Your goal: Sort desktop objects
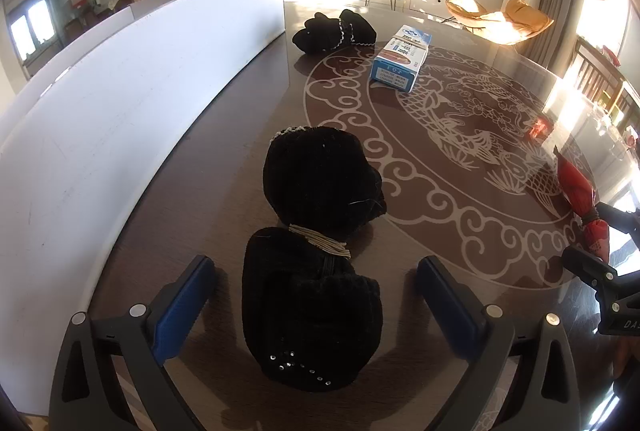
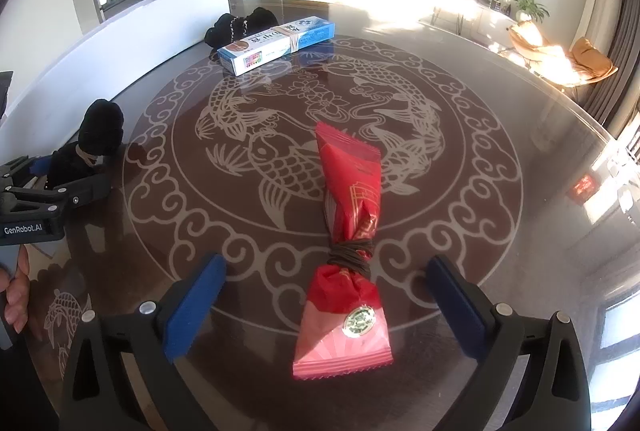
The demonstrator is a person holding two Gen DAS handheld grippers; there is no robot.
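Observation:
A black fabric bundle (image 1: 320, 183), tied at its waist with a striped band, lies on the table between the blue pads of my left gripper (image 1: 316, 267). The jaws stand wide, with a gap on each side, so it is open. In the right wrist view a red wrapped packet (image 2: 348, 199), cinched by a brown band, lies between the pads of my right gripper (image 2: 326, 265), which is also open and clear of it. The left gripper (image 2: 56, 175) and the black bundle (image 2: 100, 129) show at the left edge there.
A blue-and-white box (image 1: 402, 57) and a second black bundle (image 1: 334, 31) lie at the far side of the round glass-topped table (image 2: 500, 111) with its fish pattern. A white panel (image 1: 120, 111) stands along the table's left. A hand (image 2: 16, 291) shows at the left edge.

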